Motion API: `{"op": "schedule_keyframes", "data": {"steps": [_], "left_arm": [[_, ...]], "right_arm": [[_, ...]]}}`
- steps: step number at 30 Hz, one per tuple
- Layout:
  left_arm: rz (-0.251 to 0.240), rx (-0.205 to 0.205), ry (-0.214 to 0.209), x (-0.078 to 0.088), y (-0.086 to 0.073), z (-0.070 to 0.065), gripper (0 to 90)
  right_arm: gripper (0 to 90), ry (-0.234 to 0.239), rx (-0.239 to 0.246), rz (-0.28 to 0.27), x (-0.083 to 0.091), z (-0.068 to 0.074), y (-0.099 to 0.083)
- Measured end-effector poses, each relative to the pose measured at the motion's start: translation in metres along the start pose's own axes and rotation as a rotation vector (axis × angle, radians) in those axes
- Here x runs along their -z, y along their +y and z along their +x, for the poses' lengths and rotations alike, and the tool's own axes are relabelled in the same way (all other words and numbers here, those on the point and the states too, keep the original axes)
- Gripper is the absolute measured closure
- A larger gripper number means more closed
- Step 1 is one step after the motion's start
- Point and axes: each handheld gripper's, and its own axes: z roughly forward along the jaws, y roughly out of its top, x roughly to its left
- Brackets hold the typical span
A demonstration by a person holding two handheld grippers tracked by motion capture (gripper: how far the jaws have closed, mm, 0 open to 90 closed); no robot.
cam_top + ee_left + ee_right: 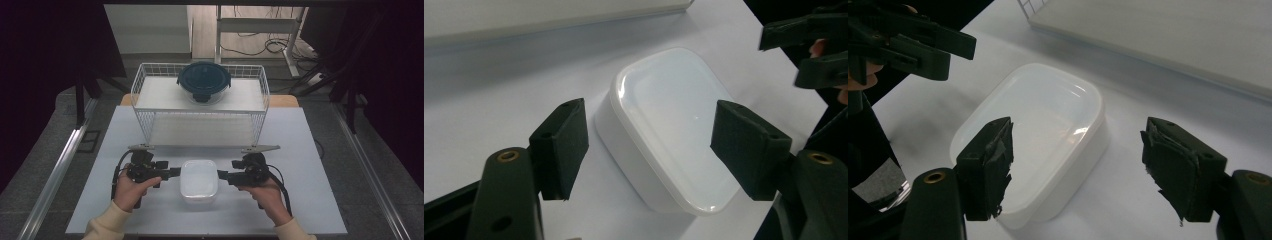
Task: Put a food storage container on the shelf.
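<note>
A white rounded-rectangular box [199,180] with its lid on sits on the white table [305,200] near the front middle. My left gripper [175,172] is at the box's left side, open, and points right at it. My right gripper [221,175] is at the box's right side, open, and points left. In the left gripper view the box [669,125] lies just beyond the spread jaws of the left gripper [651,145]. In the right gripper view the box [1038,125] sits beyond and partly behind the left jaw of the right gripper [1078,160]. Neither gripper holds anything.
A white wire rack [145,100] stands behind the box across the table's middle. On its top shelf rests a round clear container with a dark blue lid [204,80]. The rack's lower board [1173,45] lies close behind the grippers. Dark floor surrounds the table.
</note>
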Motion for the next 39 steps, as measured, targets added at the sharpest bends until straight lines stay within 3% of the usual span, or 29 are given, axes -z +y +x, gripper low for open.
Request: {"op": "schedule_keyframes", "data": {"steps": [7,13,18,21,25,35,39], "left_arm": [[0.02,0.042,-0.079,-0.011,-0.003,0.003,31.4],[0.041,0.06,-0.085,-0.019,-0.007,0.006,33.0],[0.044,0.075,-0.121,-0.021,-0.008,0.006,35.6],[0.043,0.115,-0.16,-0.023,-0.01,0.013,36.4],[0.04,0.147,-0.176,-0.025,-0.013,0.019,38.3],[0.063,0.148,-0.196,-0.031,-0.016,0.017,47.1],[0.053,0.195,-0.229,-0.033,-0.019,0.024,50.4]], "right_arm": [[30.7,0.052,-0.062,0.024,-0.017,-0.005,-0.005],[35.4,0.072,-0.084,0.032,-0.025,-0.008,-0.008],[38.6,0.085,-0.107,0.043,-0.028,-0.011,-0.011],[40.3,0.094,-0.115,0.048,-0.03,-0.012,-0.012],[43.1,0.105,-0.128,0.054,-0.034,-0.013,-0.015],[49.0,0.125,-0.173,0.07,-0.042,-0.014,-0.02],[50.6,0.137,-0.2,0.072,-0.044,-0.017,-0.022]]}}
